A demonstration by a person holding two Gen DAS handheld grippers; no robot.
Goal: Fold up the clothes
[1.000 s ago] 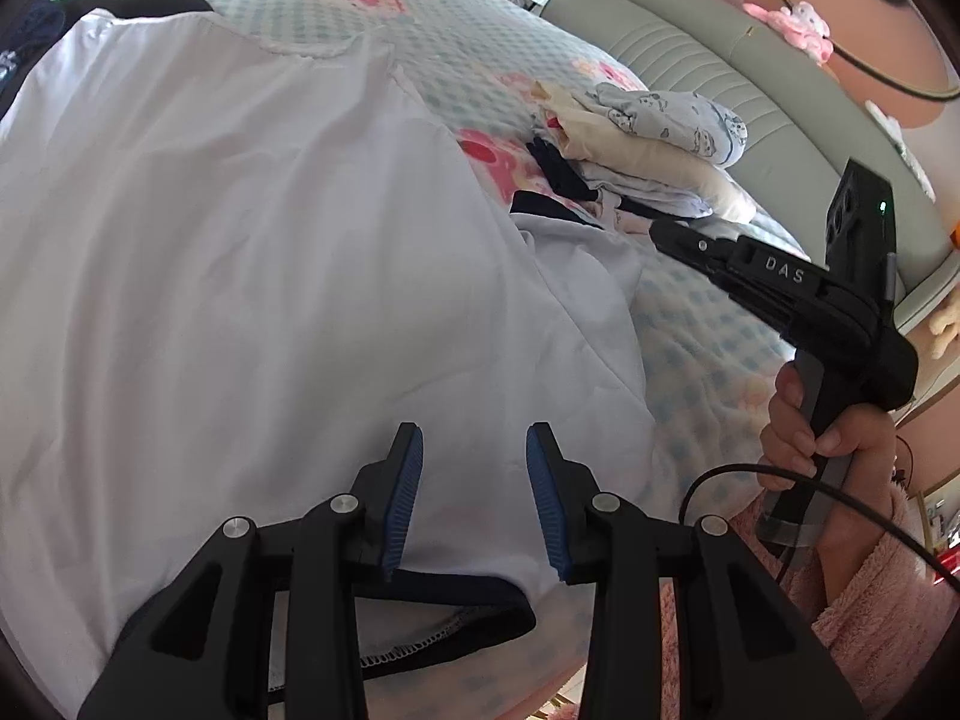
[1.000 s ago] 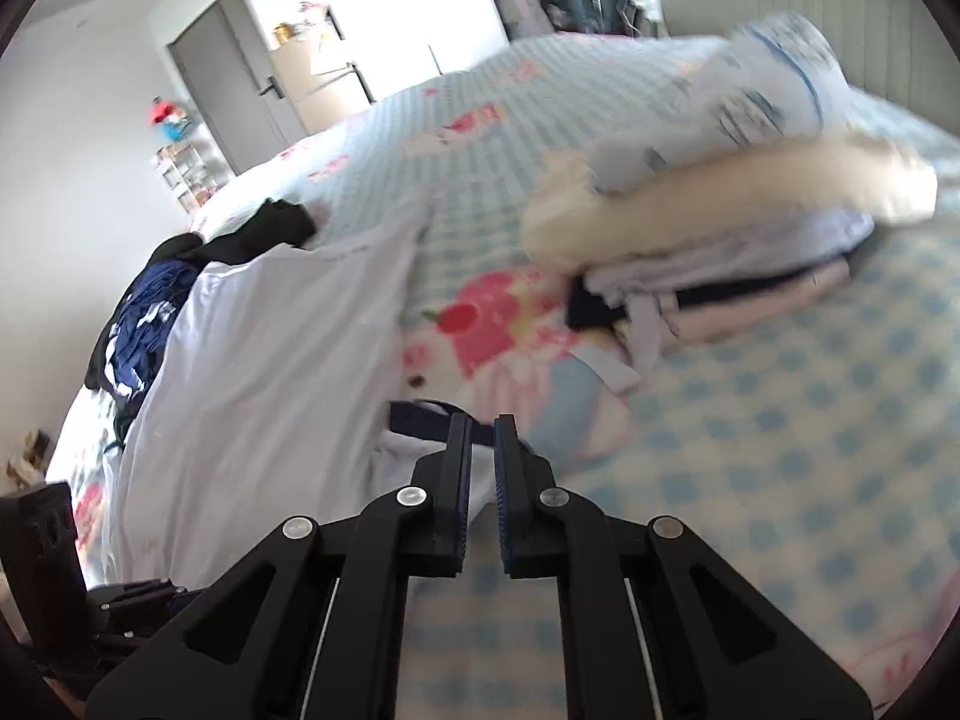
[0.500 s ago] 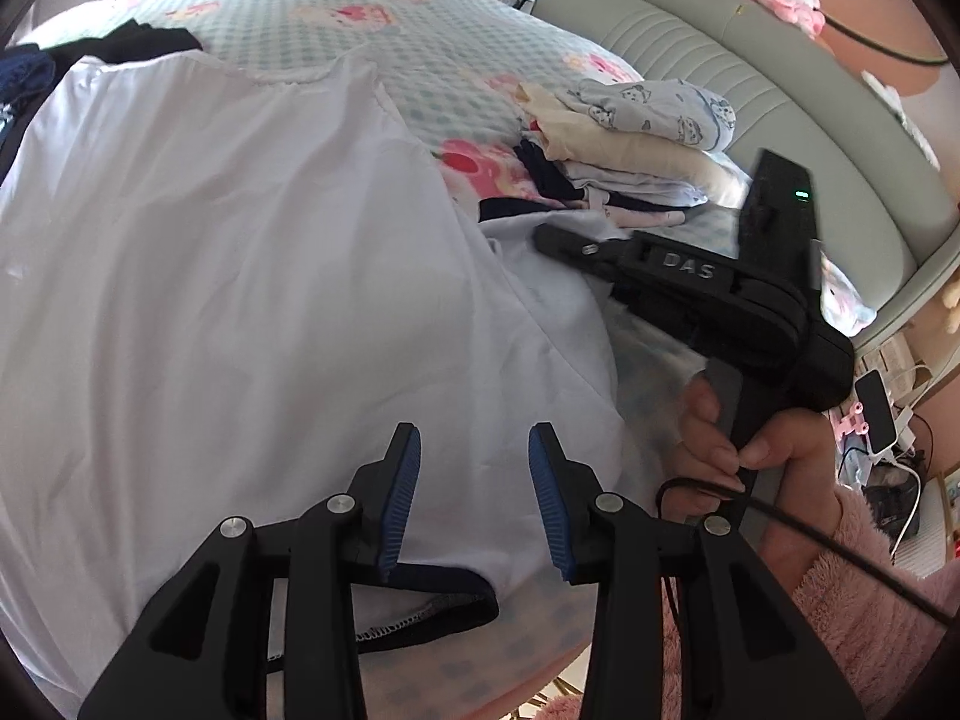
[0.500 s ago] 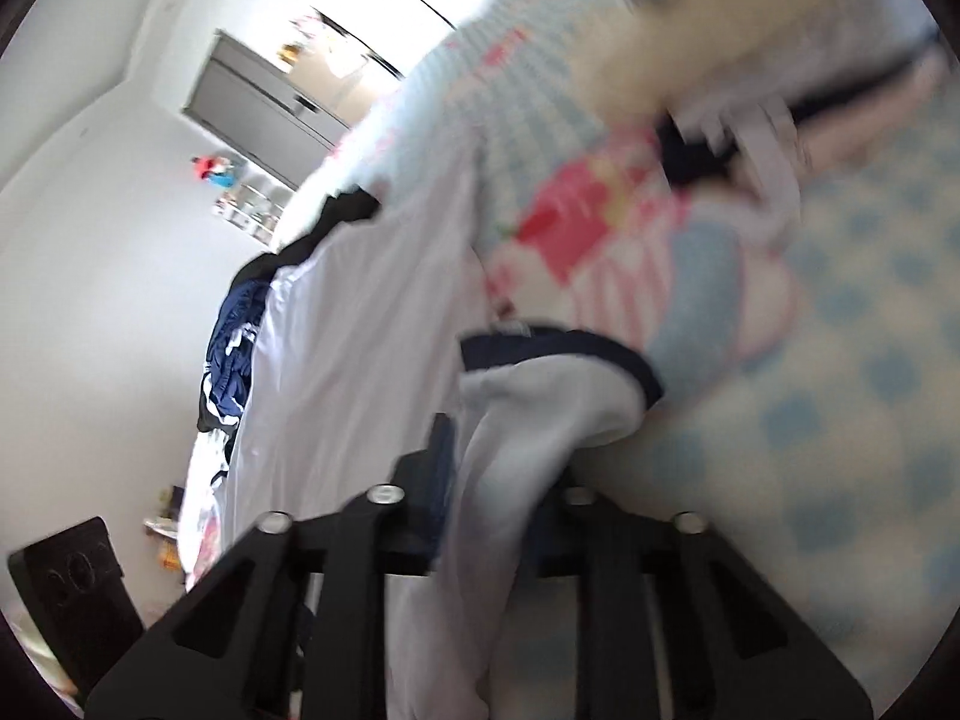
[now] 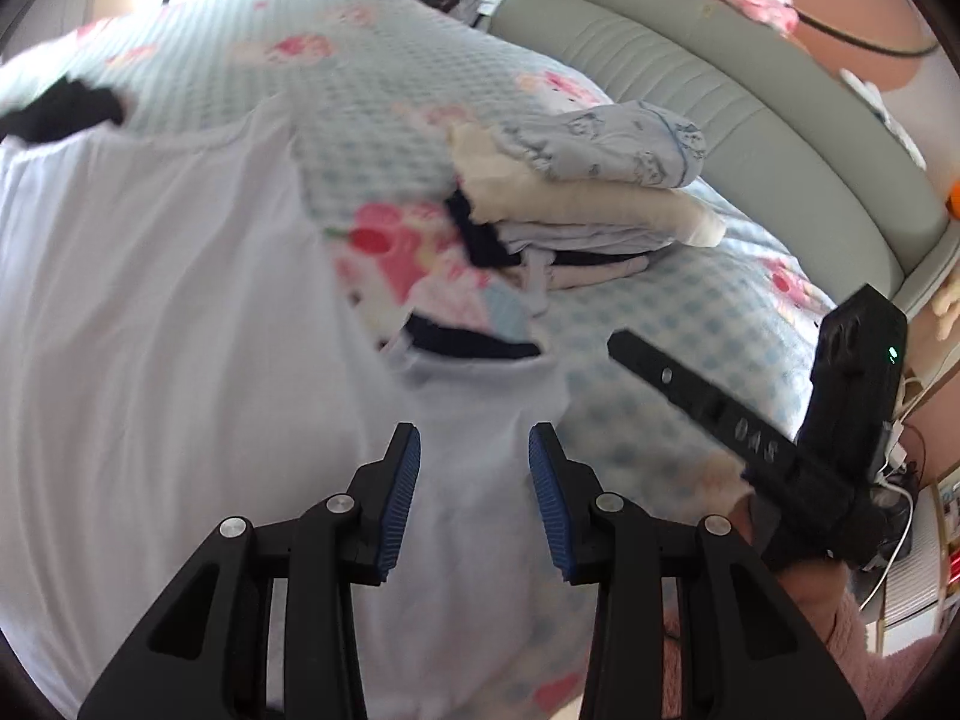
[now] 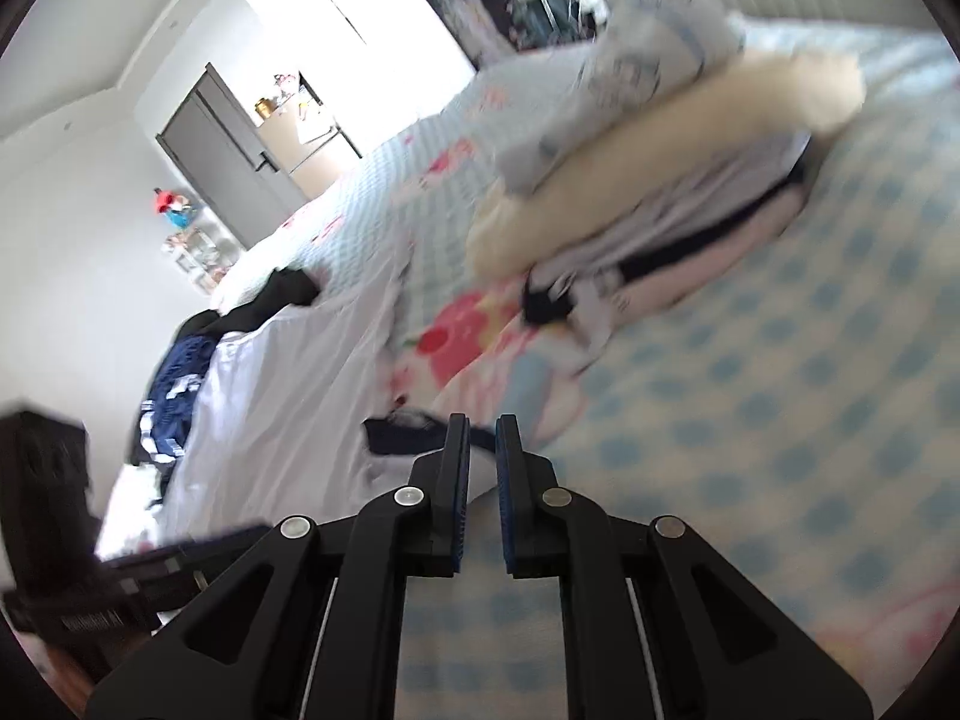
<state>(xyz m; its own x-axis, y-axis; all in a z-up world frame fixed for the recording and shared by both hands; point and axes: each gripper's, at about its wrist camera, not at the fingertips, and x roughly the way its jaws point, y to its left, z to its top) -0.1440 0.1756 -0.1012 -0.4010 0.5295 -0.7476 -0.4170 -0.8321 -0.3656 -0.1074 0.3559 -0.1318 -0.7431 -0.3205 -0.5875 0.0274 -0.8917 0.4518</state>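
Two grippers frame your white navy-trimmed cotton shirt (image 5: 180, 330), spread on the checked bed (image 5: 690, 312): left gripper (image 5: 474, 480) fingers apart and empty, right gripper (image 6: 482, 468) nearly closed, seemingly empty, so its sleeve may slip.

I see bright daylight flooding from the window (image 6: 360, 18), which is blown out to pure white. Below the window, the bed (image 6: 750, 408) and the folded pile (image 6: 660, 138) smear with motion blur. Fisheye curvature bends both views, whose corners are black.
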